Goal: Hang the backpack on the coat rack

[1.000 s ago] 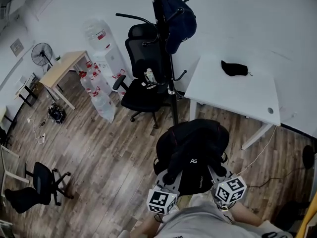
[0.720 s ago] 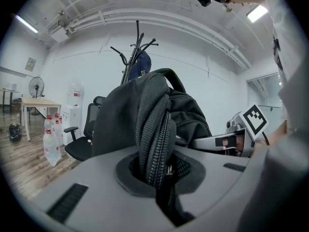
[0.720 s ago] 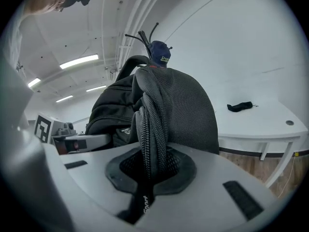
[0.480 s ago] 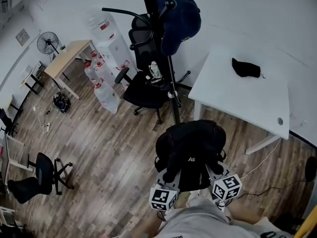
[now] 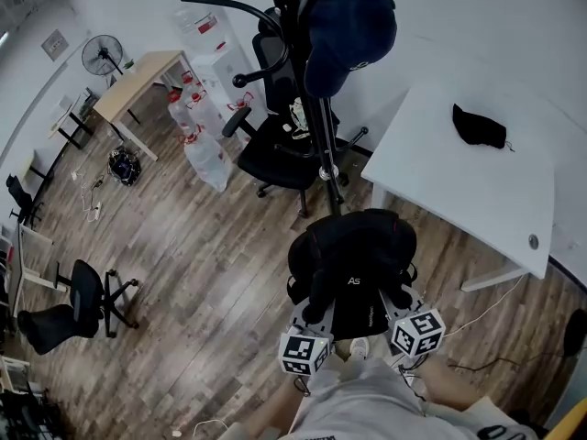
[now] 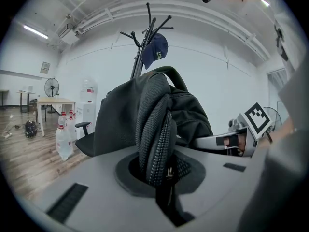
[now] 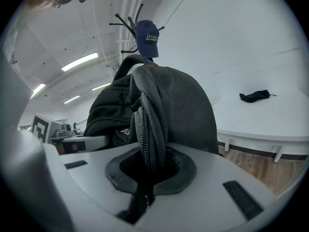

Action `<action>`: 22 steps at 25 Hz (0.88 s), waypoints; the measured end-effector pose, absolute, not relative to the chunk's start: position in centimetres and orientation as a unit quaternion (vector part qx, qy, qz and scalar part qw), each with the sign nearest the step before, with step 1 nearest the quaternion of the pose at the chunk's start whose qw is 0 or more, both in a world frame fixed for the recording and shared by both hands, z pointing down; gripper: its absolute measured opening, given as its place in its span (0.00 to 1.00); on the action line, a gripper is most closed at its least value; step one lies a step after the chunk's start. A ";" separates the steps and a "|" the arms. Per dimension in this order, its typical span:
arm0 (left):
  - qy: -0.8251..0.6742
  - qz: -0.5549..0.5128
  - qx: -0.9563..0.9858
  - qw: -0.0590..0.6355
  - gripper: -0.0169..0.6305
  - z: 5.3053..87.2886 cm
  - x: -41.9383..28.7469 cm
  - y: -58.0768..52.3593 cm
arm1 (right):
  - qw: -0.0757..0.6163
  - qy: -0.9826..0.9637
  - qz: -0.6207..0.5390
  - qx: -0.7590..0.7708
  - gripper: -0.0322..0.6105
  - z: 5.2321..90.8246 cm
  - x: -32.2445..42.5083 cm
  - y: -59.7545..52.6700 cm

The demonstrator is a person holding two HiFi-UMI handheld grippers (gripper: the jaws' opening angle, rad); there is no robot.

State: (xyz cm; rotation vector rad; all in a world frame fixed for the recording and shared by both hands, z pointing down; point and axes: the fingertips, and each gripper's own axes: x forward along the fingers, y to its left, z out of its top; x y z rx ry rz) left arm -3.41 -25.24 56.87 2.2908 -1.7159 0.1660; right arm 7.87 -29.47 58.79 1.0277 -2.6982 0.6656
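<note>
Backpack (image 5: 353,264), black and slumped, is held up between both grippers over the wood floor (image 5: 202,273), near the coat rack (image 5: 323,126) but apart from it. The left gripper (image 6: 161,178) is clamped on a fold of mesh and zip, the right gripper (image 7: 147,175) likewise (their gripping faces are buried in fabric). In the head view the bag covers both jaw tips, and the rack's top is cut off above a navy cap (image 5: 353,26)

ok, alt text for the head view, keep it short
From above: the left gripper and right gripper hold a black backpack between them over wood floor, close to a coat rack that already carries a navy cap. A white table stands to the right.
</note>
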 end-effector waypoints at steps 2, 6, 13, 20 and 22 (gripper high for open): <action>-0.595 0.061 0.790 0.139 0.07 57.4 -3.7 -26.2 | 0.091 -0.906 0.227 0.346 0.10 59.4 7.6 -30.5; -0.596 0.069 0.787 0.144 0.07 58.4 -4.5 -27.5 | 0.095 -0.903 0.239 0.345 0.10 60.5 6.7 -31.8; -0.589 0.083 0.788 0.159 0.07 61.2 -5.6 -30.0 | 0.112 -0.896 0.251 0.348 0.10 63.2 5.7 -34.0; -0.589 0.085 0.786 0.169 0.07 62.8 -6.7 -32.7 | 0.124 -0.889 0.260 0.357 0.10 64.8 4.8 -36.3; -0.590 0.082 0.785 0.172 0.07 63.1 -7.2 -33.5 | 0.126 -0.889 0.258 0.358 0.10 65.0 4.2 -37.2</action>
